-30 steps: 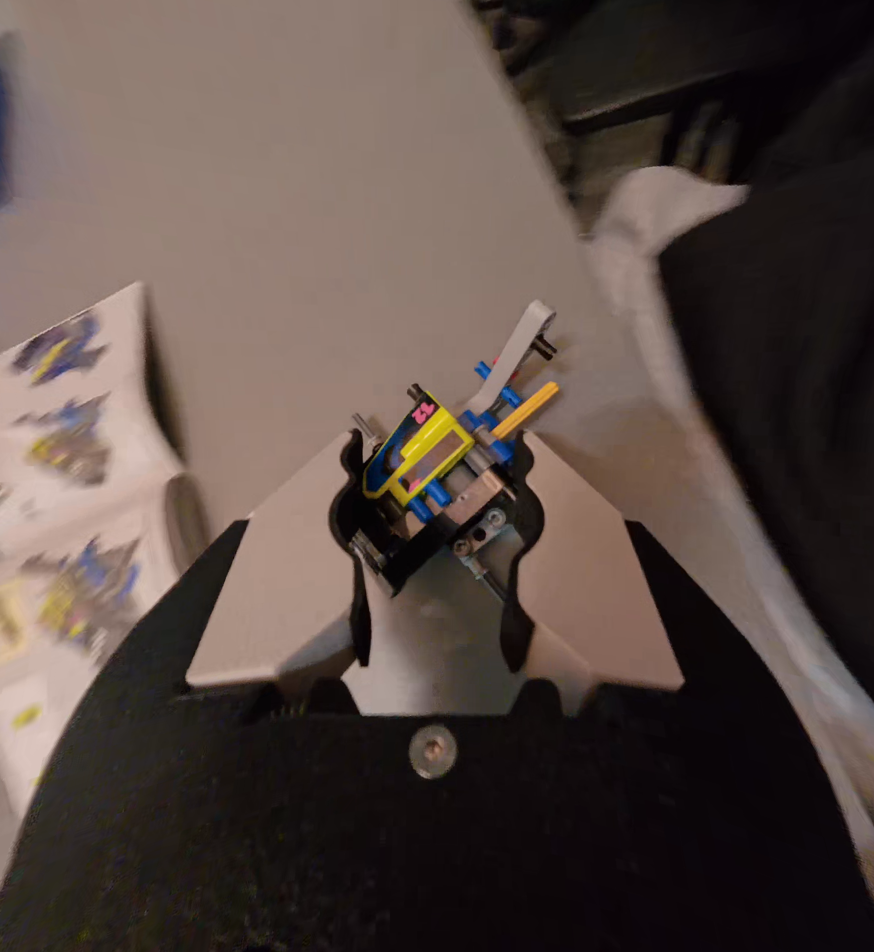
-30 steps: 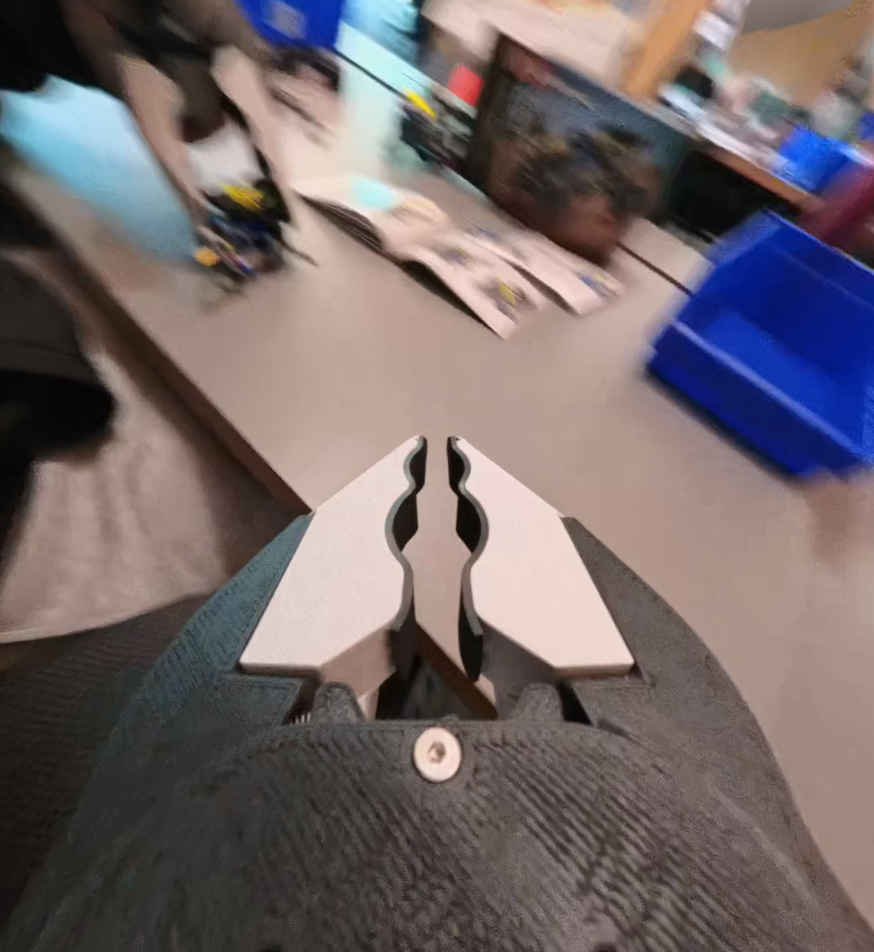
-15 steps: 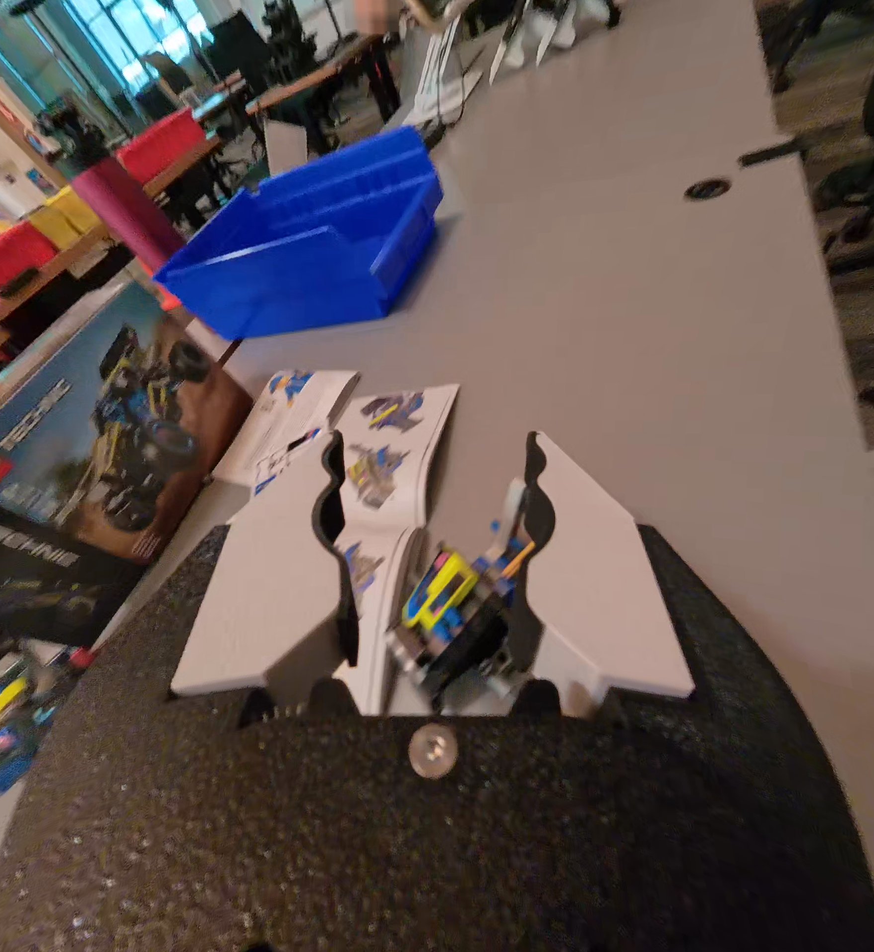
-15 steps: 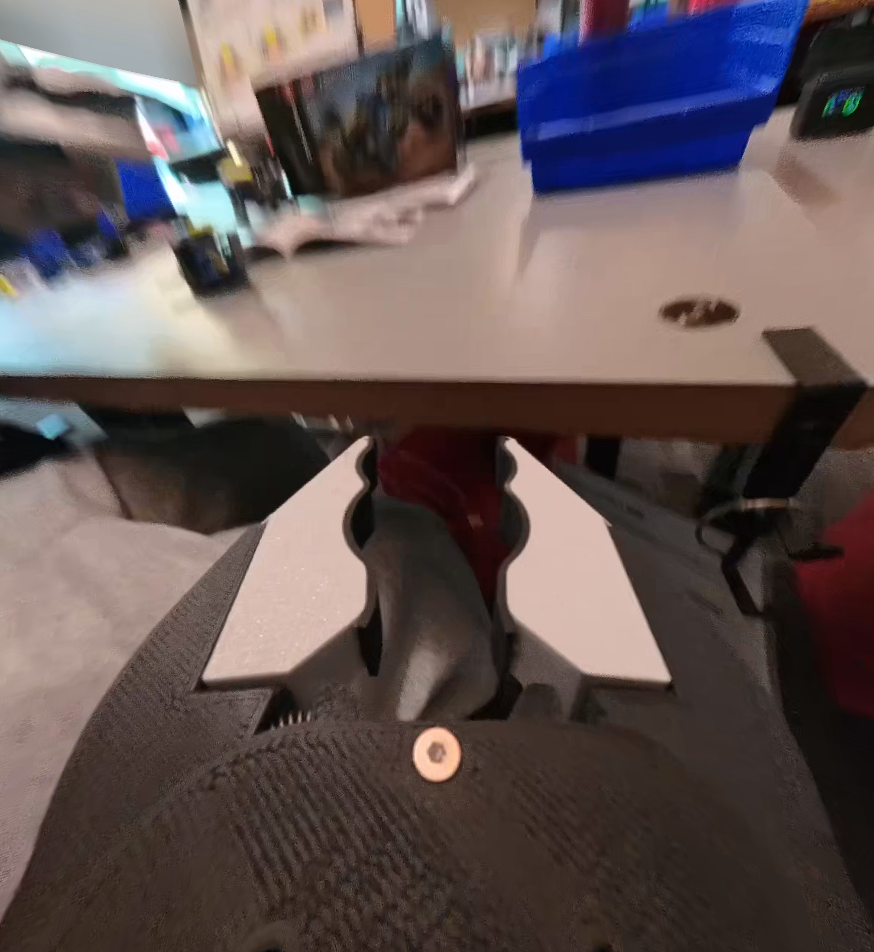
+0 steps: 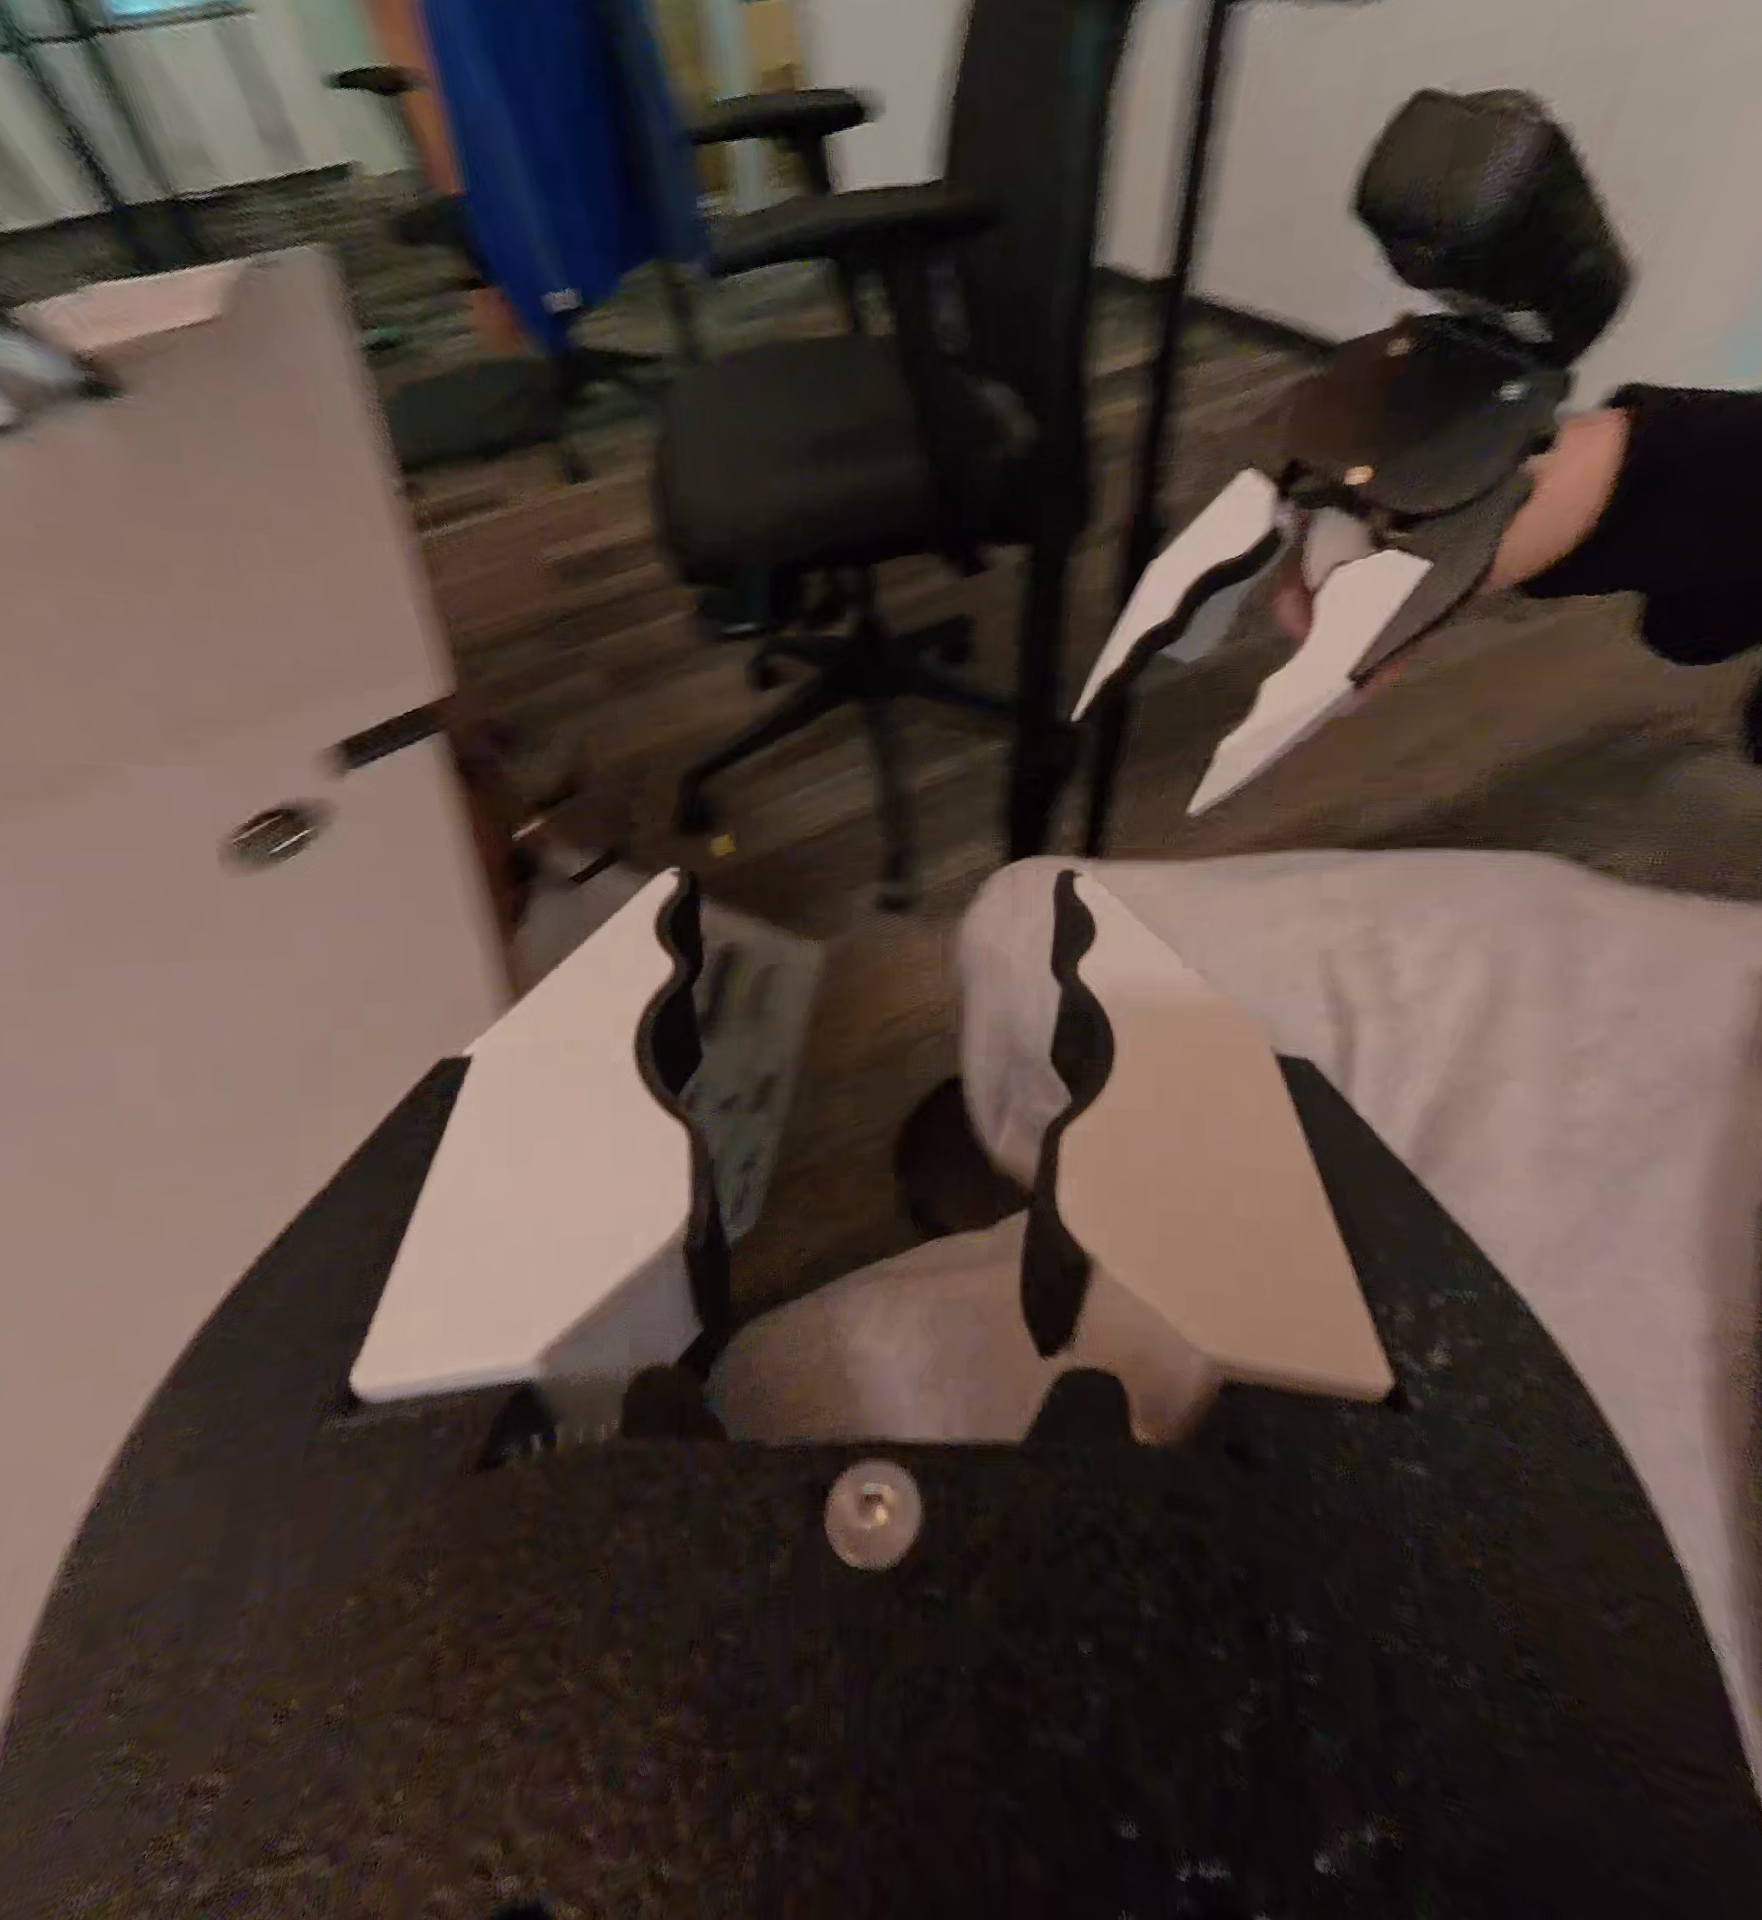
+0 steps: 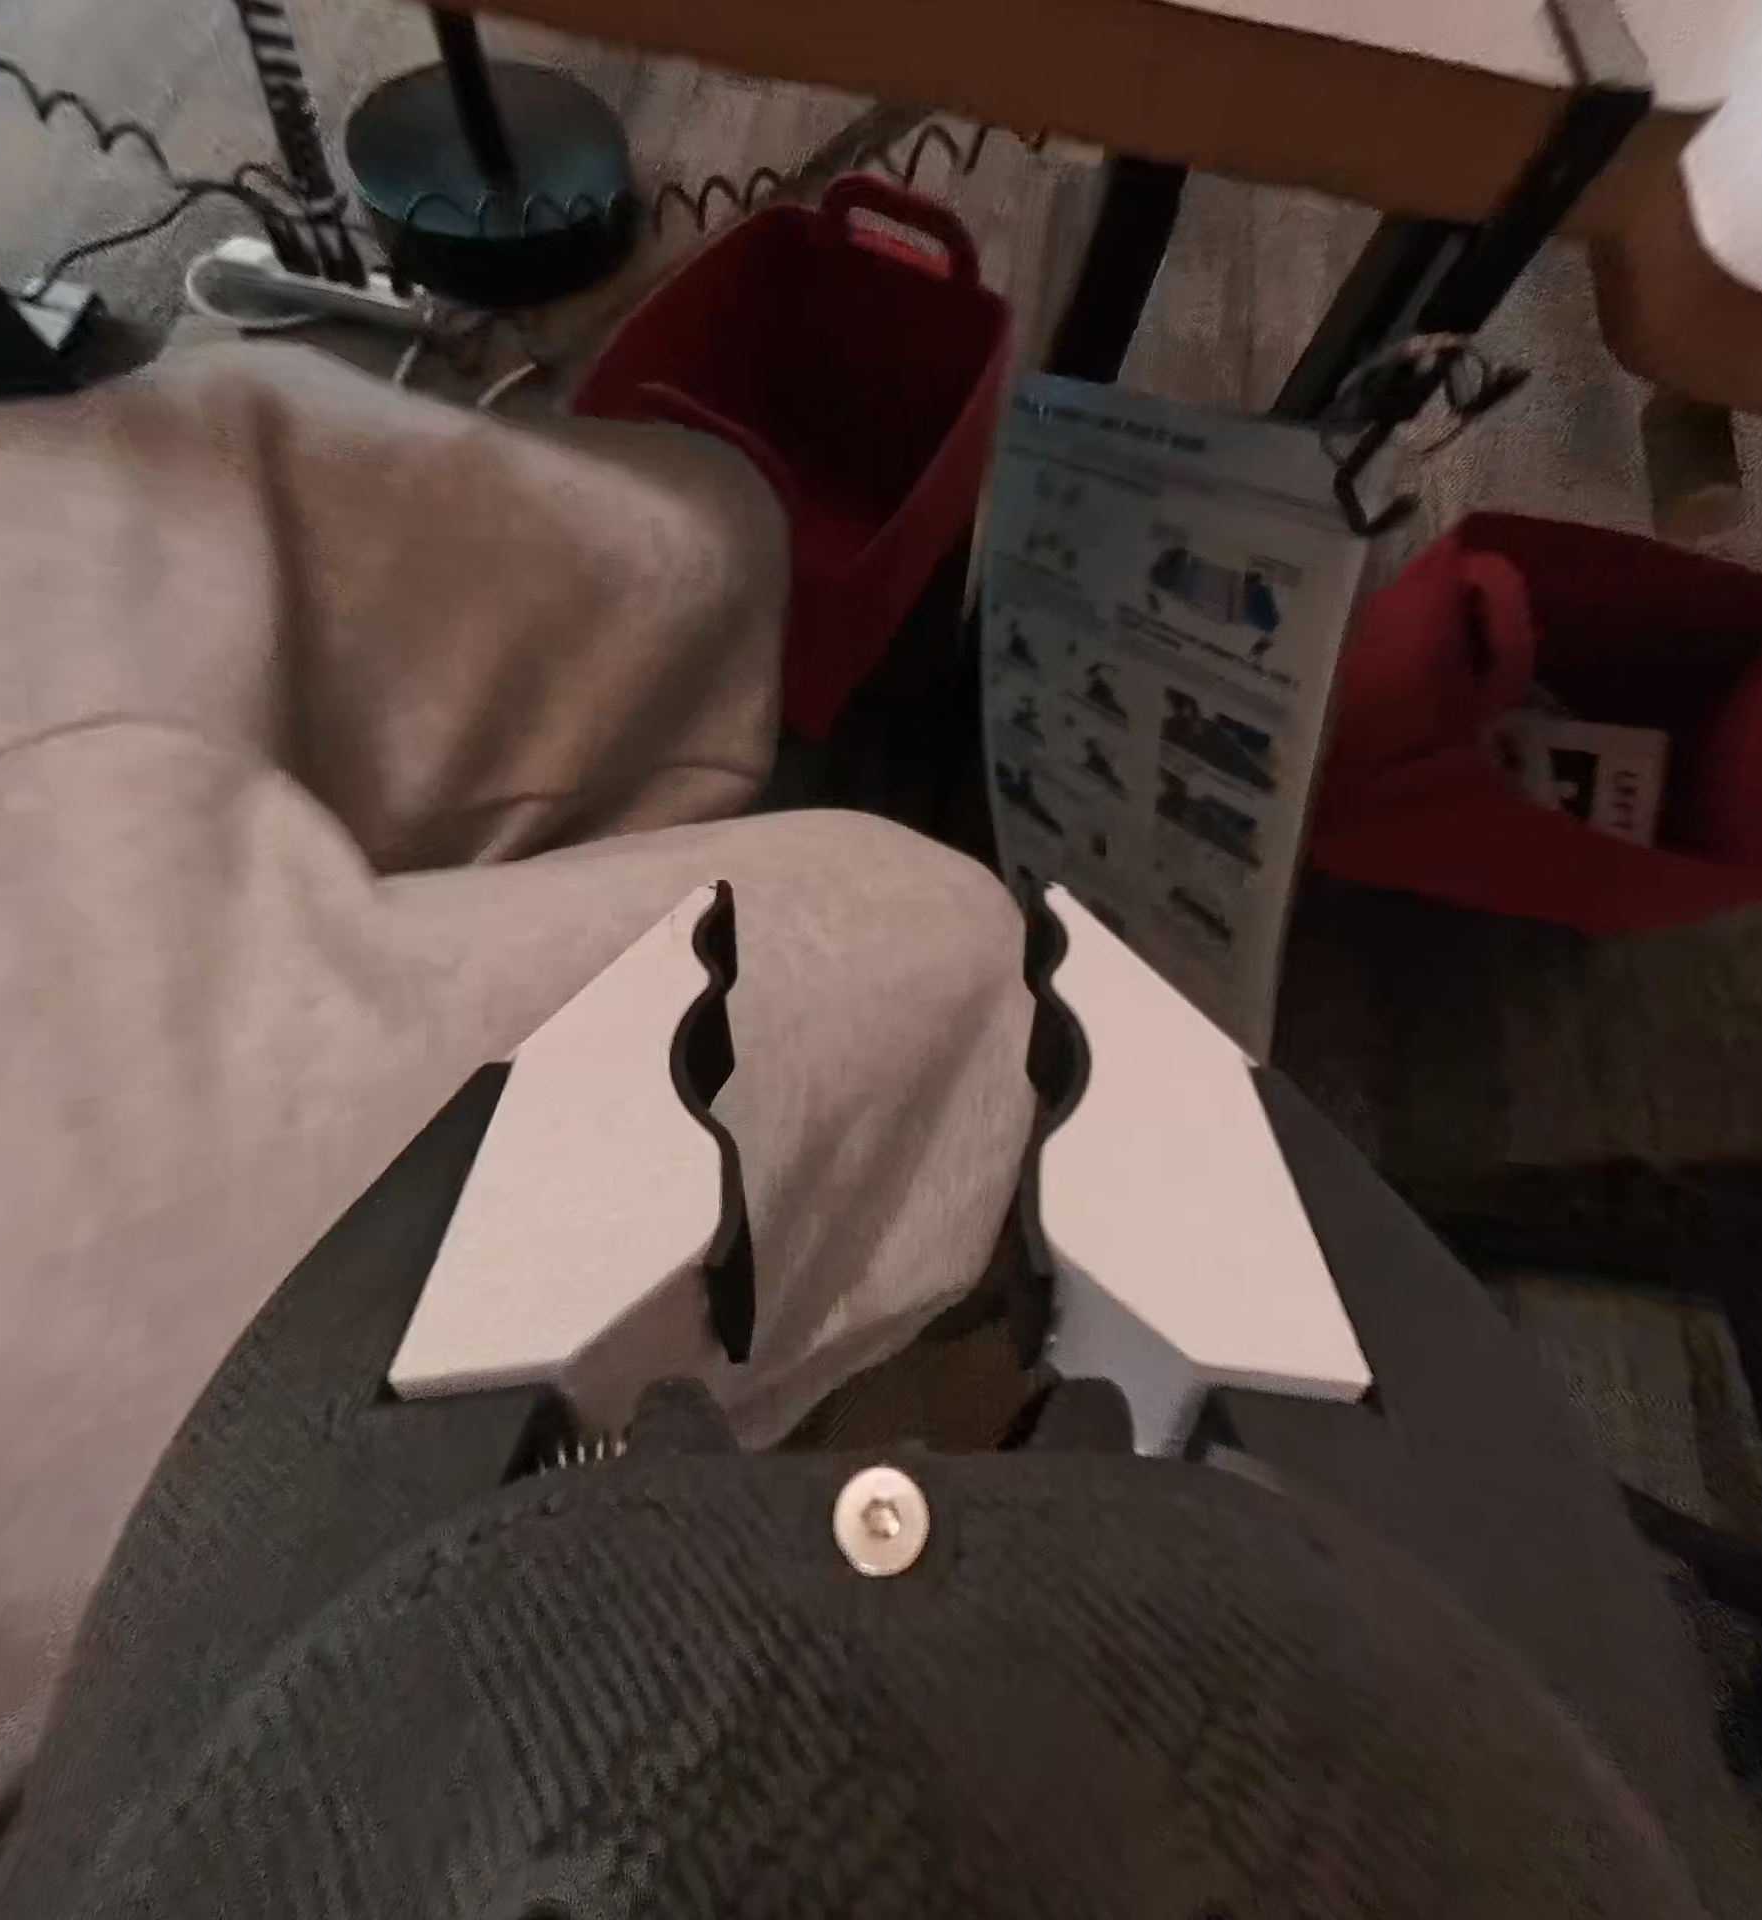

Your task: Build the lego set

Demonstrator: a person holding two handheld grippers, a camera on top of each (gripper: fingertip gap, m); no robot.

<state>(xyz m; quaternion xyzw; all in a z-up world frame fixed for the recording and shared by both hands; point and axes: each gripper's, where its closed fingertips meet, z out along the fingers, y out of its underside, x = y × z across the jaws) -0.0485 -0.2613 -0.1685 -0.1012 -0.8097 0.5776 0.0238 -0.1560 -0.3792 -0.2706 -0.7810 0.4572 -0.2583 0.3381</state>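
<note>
Left gripper [image 5: 872,894]: jaws are spread wide and nothing is held; it is held off the desk's edge, over the floor and a knee.
Between its jaws: carpet [image 5: 856,997], a printed sheet [image 5: 752,1049] and a beige trouser knee [image 5: 1002,997] are seen, well behind the pads.
Right gripper [image 6: 882,899]: jaws are spread wide and nothing is gripped; it is pointed down over the lap.
Between its jaws: the beige trouser knee [image 6: 856,987] is framed; whether the pads touch the cloth cannot be told.
Right gripper, left wrist view [image 5: 1137,758]: it is seen at upper right, held by a hand [image 5: 1573,488] in a black sleeve [image 5: 1729,520], jaws apart in the air.
Desk [image 5: 160,644]: its grey top lies left of the left gripper, with a round cable hole [image 5: 269,831].
Chair [image 5: 815,457]: a black office chair stands on the carpet beyond the left gripper.
Under the desk [image 6: 1168,94]: 2 red bins [image 6: 825,436] [image 6: 1583,748] are set on the floor, with a printed sheet [image 6: 1157,665] between them, just beyond the right fingertip [image 6: 1059,914].
Cables [image 6: 264,260]: these are seen on the floor, far left.
</note>
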